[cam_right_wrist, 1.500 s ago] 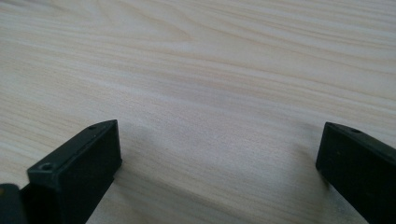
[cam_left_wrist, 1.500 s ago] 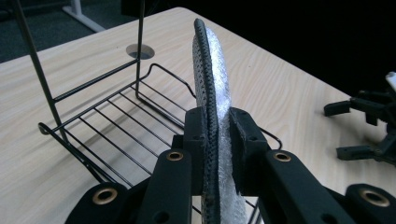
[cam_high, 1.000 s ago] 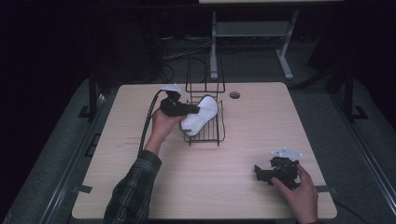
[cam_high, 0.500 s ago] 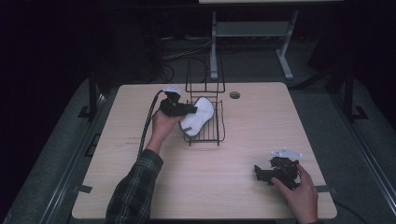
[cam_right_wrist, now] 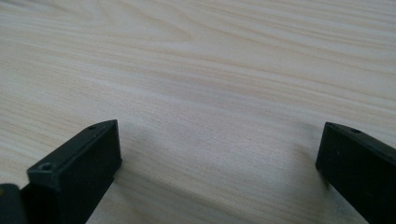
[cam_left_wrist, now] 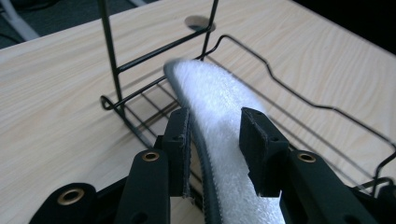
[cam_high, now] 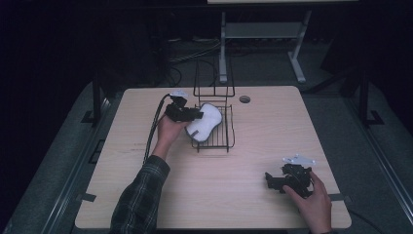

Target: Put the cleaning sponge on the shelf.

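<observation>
White fleece, fuzzy on top with a dark grey rubber sole along its edge, is what we have between our left gripper (cam_left_wrist: 212,140) jaws: a soft white slipper (cam_high: 204,123) lying in the low black wire rack (cam_high: 230,135) that sits near the far edge of the pale wood-grain counter (cam_high: 243,204), toward the middle. In the left gripper view the jaws have just been opening and now stand partly apart. The slipper passes between them; the left pad sits against the sole edge, while the right pad appears to stand just clear of the fleece, so we judge the grip let go. The slipper's toe points toward the rack's upright wire back.

Our right gripper (cam_high: 281,181) rests near the counter's near right corner, well apart from the rack, its jaws wide and nothing between them but bare wood.

We read this as the release step, the slipper set down in the rack. The next move calls for drawing the left gripper straight back along the slipper's length, keeping both pads clear so the fleece is not dragged out or the light rack shifted.
</observation>
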### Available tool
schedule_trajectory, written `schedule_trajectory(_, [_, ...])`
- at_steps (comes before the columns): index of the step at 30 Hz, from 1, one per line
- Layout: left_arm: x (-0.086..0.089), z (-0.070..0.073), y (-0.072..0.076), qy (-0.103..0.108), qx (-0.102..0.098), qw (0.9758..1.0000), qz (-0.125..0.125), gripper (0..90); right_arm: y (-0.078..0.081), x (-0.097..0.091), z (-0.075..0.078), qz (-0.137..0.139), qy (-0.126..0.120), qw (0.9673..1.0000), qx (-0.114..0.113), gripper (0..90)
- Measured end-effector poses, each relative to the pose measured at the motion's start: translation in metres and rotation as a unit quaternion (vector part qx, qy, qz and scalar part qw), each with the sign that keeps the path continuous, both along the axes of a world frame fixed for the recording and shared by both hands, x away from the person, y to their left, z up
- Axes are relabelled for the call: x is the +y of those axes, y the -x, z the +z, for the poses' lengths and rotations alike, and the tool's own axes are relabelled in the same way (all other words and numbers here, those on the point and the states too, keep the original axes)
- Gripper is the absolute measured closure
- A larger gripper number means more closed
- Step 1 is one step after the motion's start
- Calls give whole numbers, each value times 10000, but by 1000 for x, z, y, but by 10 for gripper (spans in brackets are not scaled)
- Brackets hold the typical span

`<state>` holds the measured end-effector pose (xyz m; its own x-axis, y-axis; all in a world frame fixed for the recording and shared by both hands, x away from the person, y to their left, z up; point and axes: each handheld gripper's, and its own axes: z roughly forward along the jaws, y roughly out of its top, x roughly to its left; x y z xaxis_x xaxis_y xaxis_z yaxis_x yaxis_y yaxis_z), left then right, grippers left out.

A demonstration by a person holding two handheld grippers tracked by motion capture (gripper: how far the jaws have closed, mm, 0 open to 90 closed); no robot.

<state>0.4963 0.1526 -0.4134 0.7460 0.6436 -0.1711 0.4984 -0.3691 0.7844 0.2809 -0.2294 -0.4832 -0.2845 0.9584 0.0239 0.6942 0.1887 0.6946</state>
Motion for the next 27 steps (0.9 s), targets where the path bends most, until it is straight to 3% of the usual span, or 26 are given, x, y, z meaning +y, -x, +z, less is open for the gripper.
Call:
schedule_trajectory(6, [3, 2, 2, 8, 28, 10000, -43, 671, 0, 0, 0, -1, 1, 10000, 1, 0])
schedule_trajectory(12, [5, 5, 13, -6, 114, 9993, -369, 887, 0, 0, 0, 5, 5, 10000, 1, 0])
schedule_trajectory(20, [12, -1, 30, 20, 224, 9983, -531, 895, 0, 0, 0, 4, 4, 10000, 2, 0])
schedule_trajectory(27, [5, -7, 46, 23, 235, 9968, -761, 895, 0, 0, 0, 2, 0, 10000, 2, 0])
